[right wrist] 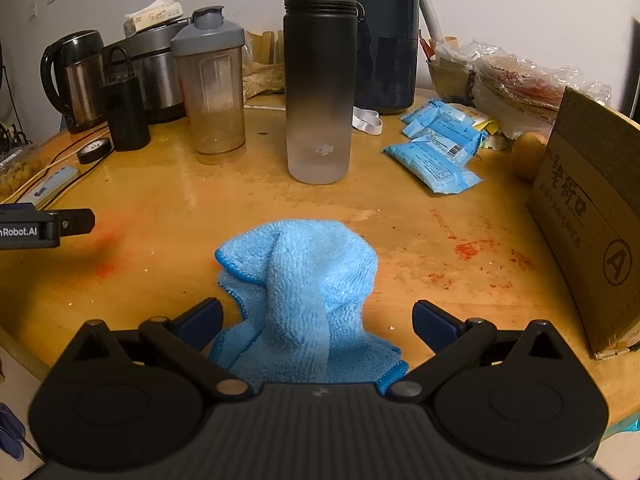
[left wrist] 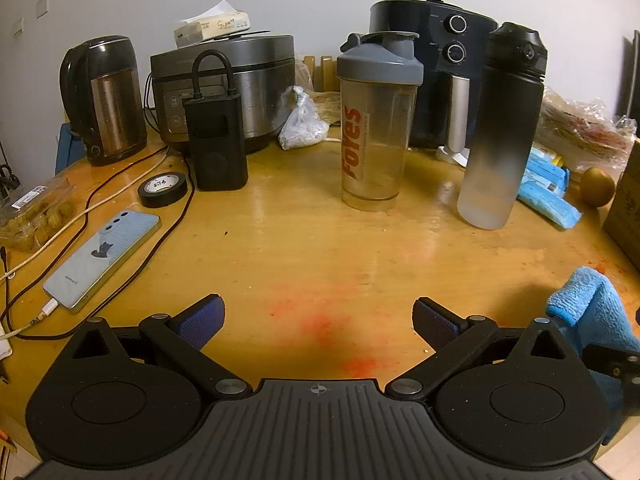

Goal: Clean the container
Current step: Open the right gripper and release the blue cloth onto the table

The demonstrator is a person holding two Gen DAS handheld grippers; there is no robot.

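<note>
Lying between right claw (right wrist: 318, 322): cloth (right wrist: 304, 292)

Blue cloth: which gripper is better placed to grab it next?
Right. The blue cloth lies between the open right gripper fingers; the open left gripper faces bare table, cloth off to its side.

Left gripper (left wrist: 318, 322) hangs tilted down toward the table, jaws spread wide, nothing between the blue pads (left wrist: 202, 322). Right gripper (right wrist: 316, 322) points down at much the same slant, jaws as wide as they go, pads (right wrist: 434, 326) pressing on nothing. From the right camera, the left gripper's black finger pokes in at the left edge.
</note>
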